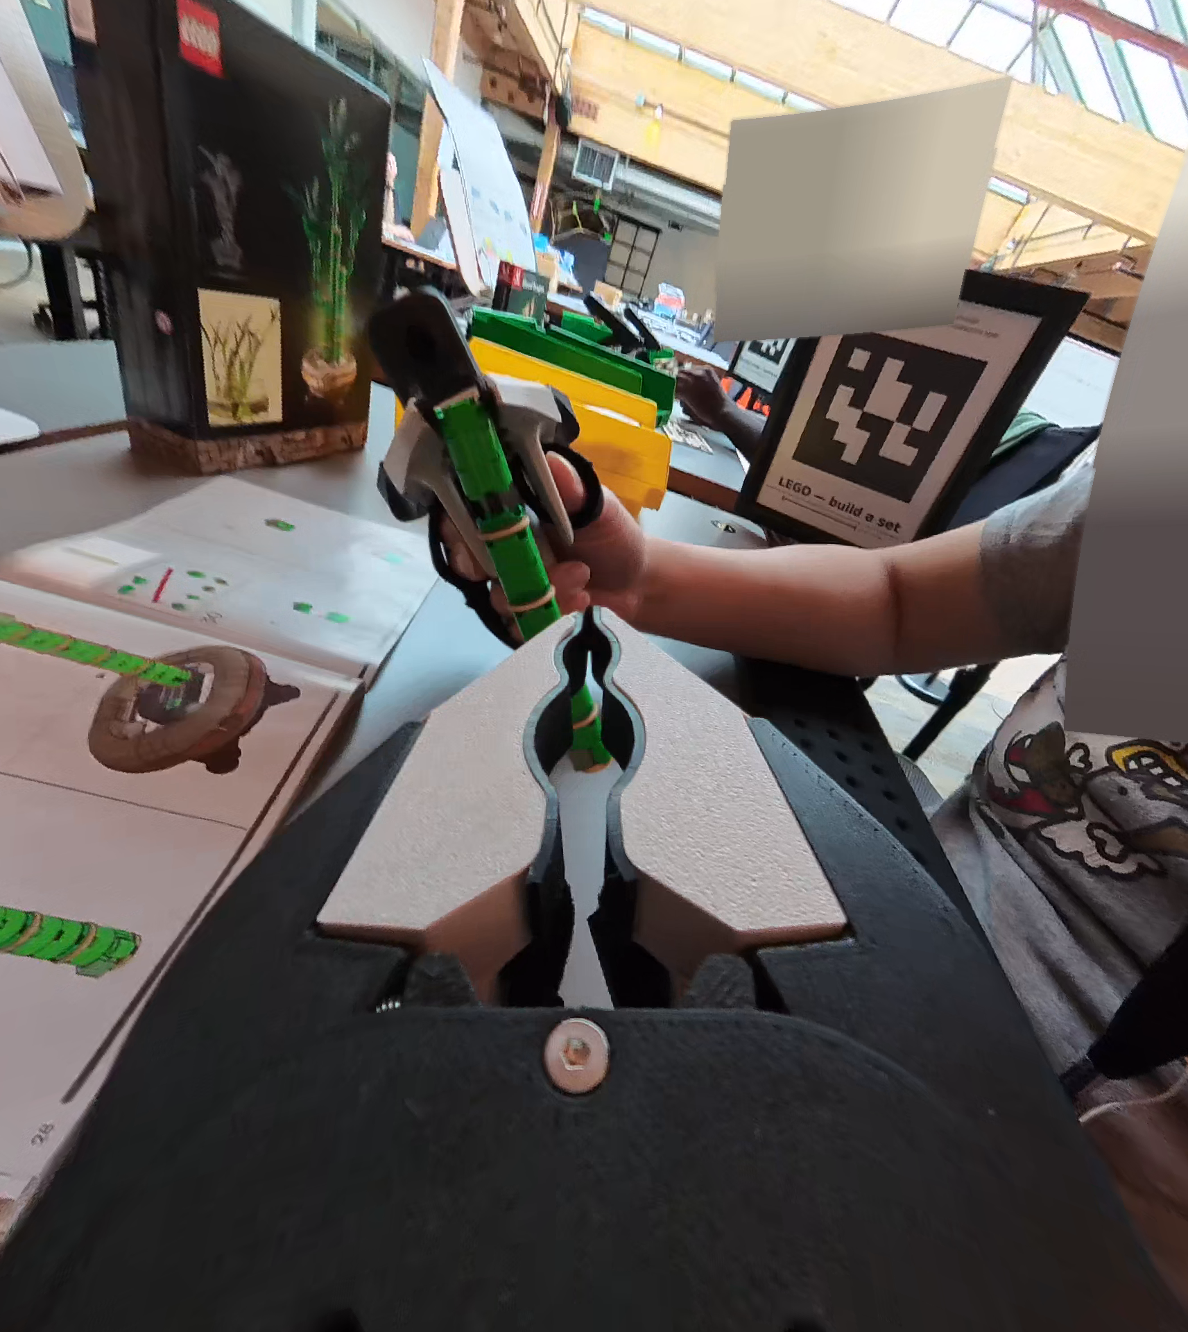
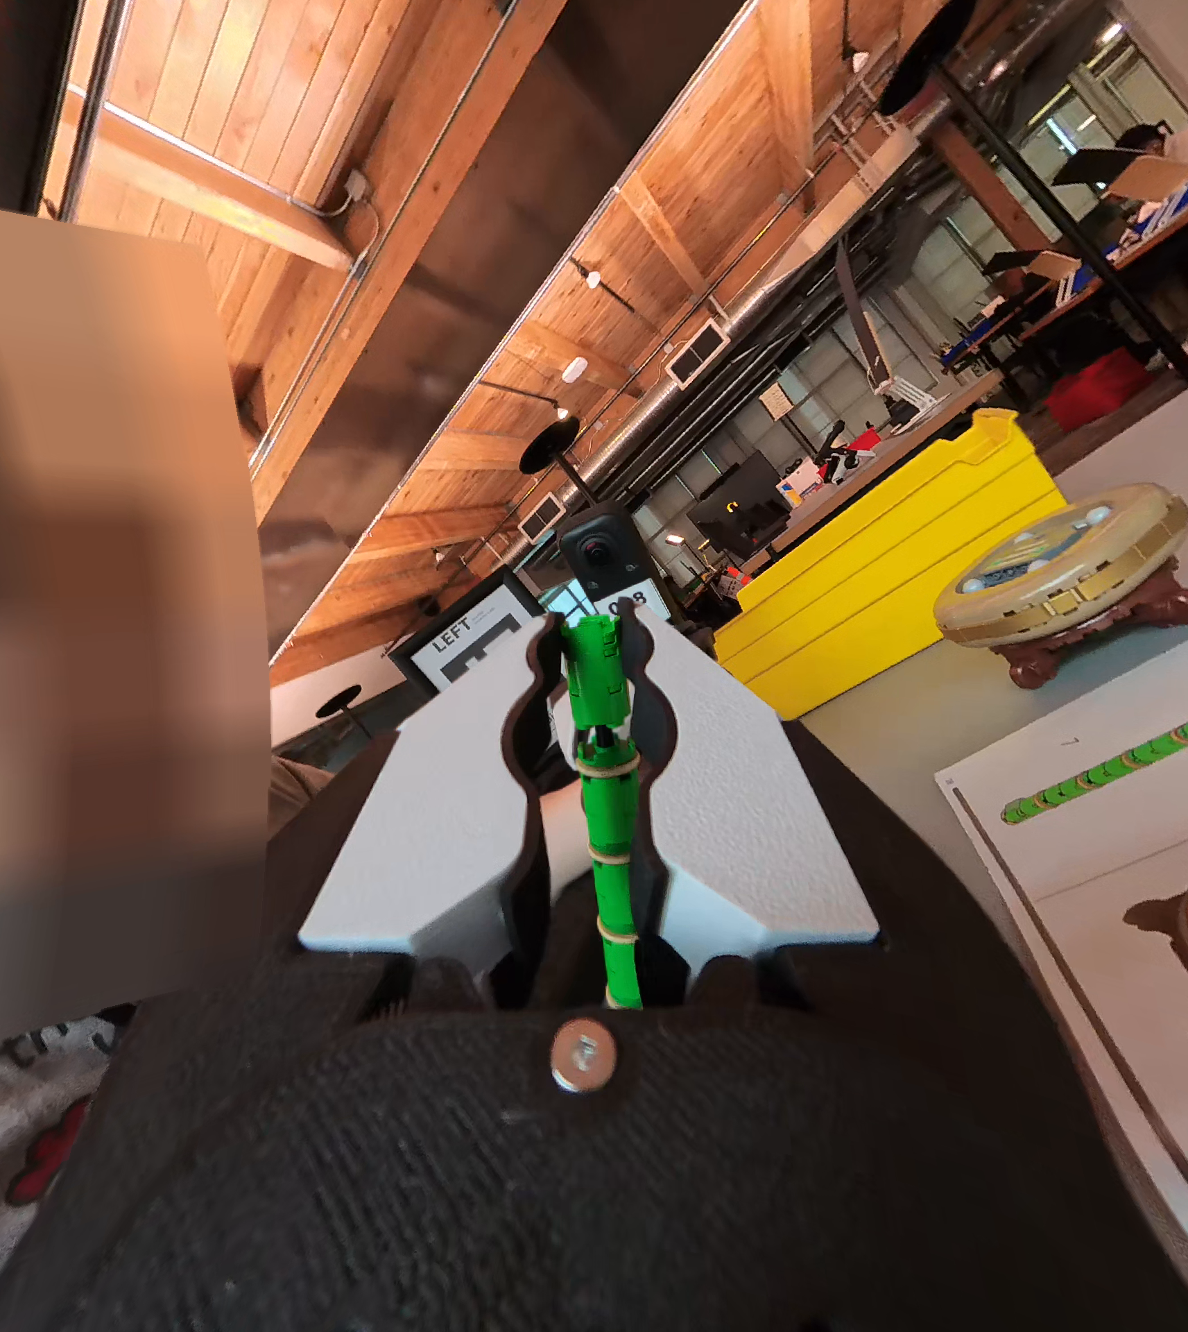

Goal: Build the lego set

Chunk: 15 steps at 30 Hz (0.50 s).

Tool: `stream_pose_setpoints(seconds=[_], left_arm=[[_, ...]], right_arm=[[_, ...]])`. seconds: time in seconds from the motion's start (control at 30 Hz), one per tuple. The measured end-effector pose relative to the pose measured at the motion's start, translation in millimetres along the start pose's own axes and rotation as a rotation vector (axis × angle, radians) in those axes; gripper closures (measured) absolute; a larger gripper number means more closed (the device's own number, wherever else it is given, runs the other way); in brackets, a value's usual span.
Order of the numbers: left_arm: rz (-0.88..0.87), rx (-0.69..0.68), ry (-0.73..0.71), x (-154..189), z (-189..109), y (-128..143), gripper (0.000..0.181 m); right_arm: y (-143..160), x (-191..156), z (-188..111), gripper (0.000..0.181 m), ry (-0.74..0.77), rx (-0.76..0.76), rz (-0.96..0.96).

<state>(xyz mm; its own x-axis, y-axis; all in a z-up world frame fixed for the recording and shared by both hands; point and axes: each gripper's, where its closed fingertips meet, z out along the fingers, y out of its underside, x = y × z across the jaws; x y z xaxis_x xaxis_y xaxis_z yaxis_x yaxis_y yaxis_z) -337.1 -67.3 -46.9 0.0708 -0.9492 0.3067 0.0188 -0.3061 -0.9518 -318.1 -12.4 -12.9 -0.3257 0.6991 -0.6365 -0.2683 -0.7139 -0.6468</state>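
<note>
grey table (image 1: 389, 692) edge near; both grippers clamp green stalk (image 1: 497, 497).

workshop | timber ceiling (image 2: 475, 238) | ducting (image 2: 655, 440) | worktables (image 2: 1052, 303) | yellow bins (image 2: 886, 576)

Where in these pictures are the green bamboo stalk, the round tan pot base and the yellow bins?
green bamboo stalk (image 2: 609, 850): right wrist view, on a green segment midway along it.
round tan pot base (image 2: 1095, 584): right wrist view, on its tan side rim.
yellow bins (image 2: 886, 576): right wrist view, on the stacked side walls.
</note>
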Motion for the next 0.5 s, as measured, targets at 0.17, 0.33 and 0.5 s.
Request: stream_pose_setpoints(seconds=[0.17,0.33,0.5], left_arm=[[-0.022,0.016,-0.025,-4.3,1.4,-0.2,0.181],[-0.079,-0.011,-0.032,-7.6,6.2,9.1,0.174],[-0.352,-0.029,-0.024,-20.7,22.3,23.9,0.115]], right_arm=[[1.3,9.5,0.8,0.165,0.053,0.009,0.069],[-10.9,15.3,-4.3,0.165,0.076,0.128,0.200],[-15.6,13.7,-4.9,0.165,0.071,0.187,0.240]])
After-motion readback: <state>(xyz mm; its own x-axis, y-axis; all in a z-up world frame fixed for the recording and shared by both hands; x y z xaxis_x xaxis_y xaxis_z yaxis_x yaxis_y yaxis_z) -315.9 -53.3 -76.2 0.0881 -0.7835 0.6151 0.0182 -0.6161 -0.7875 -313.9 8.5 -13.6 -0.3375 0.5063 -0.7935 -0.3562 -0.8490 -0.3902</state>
